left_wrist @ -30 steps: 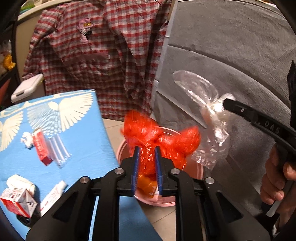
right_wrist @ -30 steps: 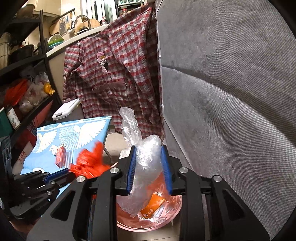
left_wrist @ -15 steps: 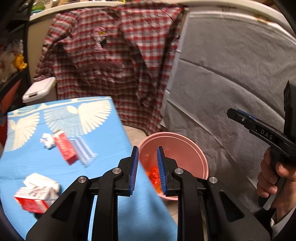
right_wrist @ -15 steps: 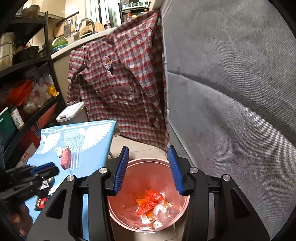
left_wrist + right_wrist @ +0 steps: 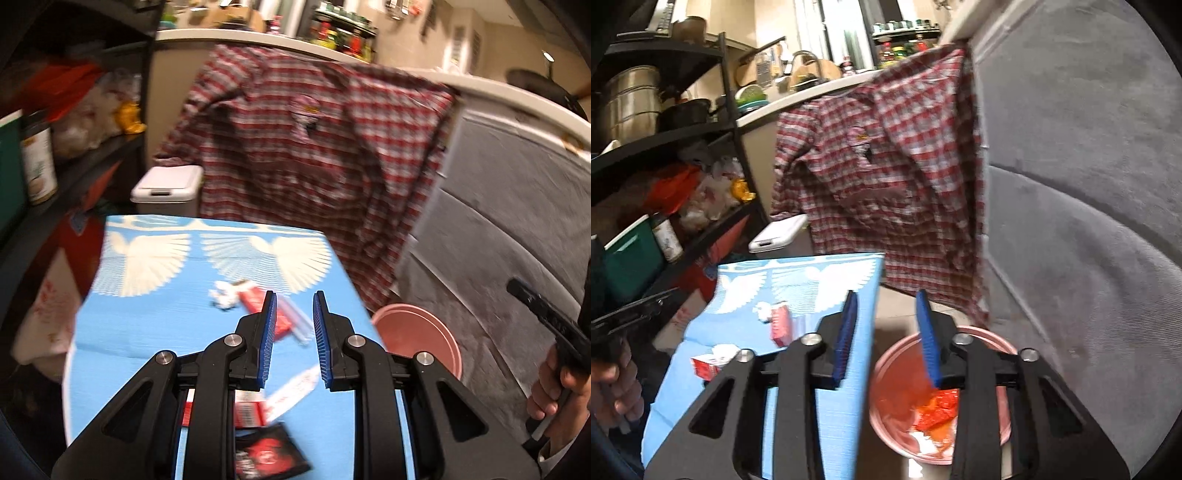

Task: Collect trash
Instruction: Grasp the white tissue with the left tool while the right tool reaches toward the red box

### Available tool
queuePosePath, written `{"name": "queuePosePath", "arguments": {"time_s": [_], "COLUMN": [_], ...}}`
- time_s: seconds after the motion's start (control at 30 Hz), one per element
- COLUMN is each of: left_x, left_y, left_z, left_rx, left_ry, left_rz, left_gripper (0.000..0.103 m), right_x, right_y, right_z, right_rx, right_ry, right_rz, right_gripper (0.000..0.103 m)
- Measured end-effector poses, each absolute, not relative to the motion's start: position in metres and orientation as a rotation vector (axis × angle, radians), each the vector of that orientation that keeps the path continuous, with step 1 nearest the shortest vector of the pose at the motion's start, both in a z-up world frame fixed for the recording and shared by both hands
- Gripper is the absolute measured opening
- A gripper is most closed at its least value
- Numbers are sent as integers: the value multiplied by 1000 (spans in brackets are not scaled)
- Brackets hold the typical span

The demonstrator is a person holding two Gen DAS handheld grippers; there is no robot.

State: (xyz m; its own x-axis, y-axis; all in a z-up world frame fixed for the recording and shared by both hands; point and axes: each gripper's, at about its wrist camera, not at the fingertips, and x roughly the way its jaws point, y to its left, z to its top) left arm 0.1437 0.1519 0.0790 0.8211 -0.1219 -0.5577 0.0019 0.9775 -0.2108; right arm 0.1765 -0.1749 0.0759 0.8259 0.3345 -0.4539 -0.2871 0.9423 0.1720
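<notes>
Part done: orange wrappers lie in the bucket [image 5: 905,398]. Cartons [image 5: 255,304] and packets remain on the table [image 5: 140,332], bucket at its 3 o'clock. Left gripper [image 5: 294,341] narrow, empty; right gripper [image 5: 886,336] closing, empty.

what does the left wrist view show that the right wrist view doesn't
Only the left wrist view shows the black-and-red wrapper at the near edge of the blue table, and the white-and-red sachet behind it.

Only the right wrist view shows inside the pink bin: orange plastic and white scraps lie at the bottom. The right gripper, empty, is closing above it.

Both show the blue table, the red box with the white crumple, the plaid shirt and the bin's rim. The left gripper holds nothing.
</notes>
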Motion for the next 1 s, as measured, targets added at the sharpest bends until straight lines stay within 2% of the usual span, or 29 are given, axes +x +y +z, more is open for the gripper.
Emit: {"name": "queuePosePath", "arguments": {"time_s": [0.1, 0.2, 0.43, 0.87, 0.93, 1.0], "left_x": [146, 155, 172, 220, 229, 240], "left_y": [172, 188, 207, 221, 220, 219], "left_z": [76, 70, 52, 10, 6, 1], "left_rx": [-217, -217, -200, -210, -210, -205], "left_ry": [606, 618, 658, 763, 776, 792], "left_rz": [-33, -2, 8, -29, -48, -63], "left_gripper": [19, 19, 15, 14, 14, 14], "right_x": [178, 181, 198, 244, 252, 258], "right_y": [-155, -134, -82, -22, -15, -10], "right_z": [71, 66, 45, -15, -24, -32], "right_rx": [93, 78, 31, -16, -29, -35], "right_ry": [511, 518, 536, 667, 697, 719], "right_rz": [374, 407, 491, 595, 609, 622], "right_gripper": [16, 14, 14, 16, 21, 33]}}
